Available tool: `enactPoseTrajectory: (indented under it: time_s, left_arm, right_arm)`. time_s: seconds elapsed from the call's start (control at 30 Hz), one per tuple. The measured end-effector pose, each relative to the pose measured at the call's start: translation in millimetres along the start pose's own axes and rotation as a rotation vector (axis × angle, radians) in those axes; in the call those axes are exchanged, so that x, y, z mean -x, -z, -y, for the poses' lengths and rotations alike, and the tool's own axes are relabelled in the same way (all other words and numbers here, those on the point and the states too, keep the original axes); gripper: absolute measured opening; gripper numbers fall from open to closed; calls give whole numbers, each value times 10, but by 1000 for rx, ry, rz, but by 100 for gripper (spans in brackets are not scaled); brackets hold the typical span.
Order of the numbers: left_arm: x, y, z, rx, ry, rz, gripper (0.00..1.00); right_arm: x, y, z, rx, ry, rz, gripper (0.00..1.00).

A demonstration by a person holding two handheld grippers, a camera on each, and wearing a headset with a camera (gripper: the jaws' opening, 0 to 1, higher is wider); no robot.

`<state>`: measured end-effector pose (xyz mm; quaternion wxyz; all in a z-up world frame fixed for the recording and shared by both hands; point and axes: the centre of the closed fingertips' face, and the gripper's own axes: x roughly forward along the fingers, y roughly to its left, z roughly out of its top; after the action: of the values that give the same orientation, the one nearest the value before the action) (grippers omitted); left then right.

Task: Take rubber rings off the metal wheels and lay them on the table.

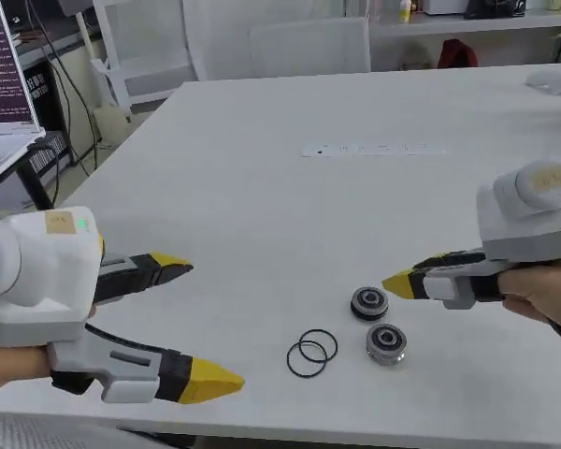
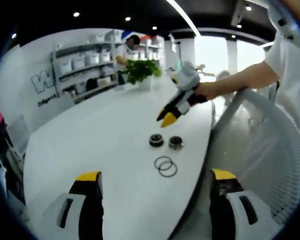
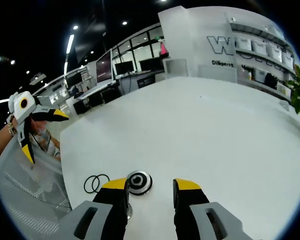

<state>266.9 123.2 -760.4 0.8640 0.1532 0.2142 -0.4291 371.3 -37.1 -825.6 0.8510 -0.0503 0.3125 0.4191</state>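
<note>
Currently: two thin black rubber rings (image 1: 311,353) lie overlapped, flat on the matte white table (image 1: 290,206), just beside two round metal wheels (image 1: 369,302). Jaws of left gripper (image 1: 213,325) wide apart, right gripper (image 1: 398,283) apart, both empty.

**Surroundings**

In the head view, a lit screen (image 1: 2,65) showing purple text stands at the left edge, with black cables (image 1: 70,79) behind it. A white chair (image 1: 309,45) sits at the far side. A pale flat strip (image 1: 374,149) lies in front of it. The left gripper view shows a leafy potted plant (image 2: 139,71), wall shelving (image 2: 82,70) holding white bins, and a white mesh chair (image 2: 282,165).
</note>
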Motion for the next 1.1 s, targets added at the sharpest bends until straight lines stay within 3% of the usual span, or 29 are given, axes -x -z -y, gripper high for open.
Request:
enactPoseTrajectory:
  time_s: [0.13, 0.23, 0.4, 0.5, 0.9, 1.1]
  left_arm:
    - [-6, -157, -67, -38, -6, 16, 89]
    - [-21, -345, -90, -84, -1, 47, 88]
    - [-155, -594, -163, -124, 0, 81, 86]
    - [-259, -693, -119, -154, 30, 91, 84]
    - [-703, -860, -130, -180, 74, 113, 78]
    - [-938, -825, -109, -173, 106, 97, 75]
  right_arm:
    - [-8, 50, 13, 34, 11, -25, 32]
    - [-19, 85, 12, 48, 13, -42, 31]
    - [-29, 103, 9, 59, 10, -51, 31]
    - [-39, 113, -3, 68, 1, -56, 31]
    - [-47, 118, -3, 82, -28, -48, 30]
    - [-72, 148, 21, 76, -29, -49, 28]
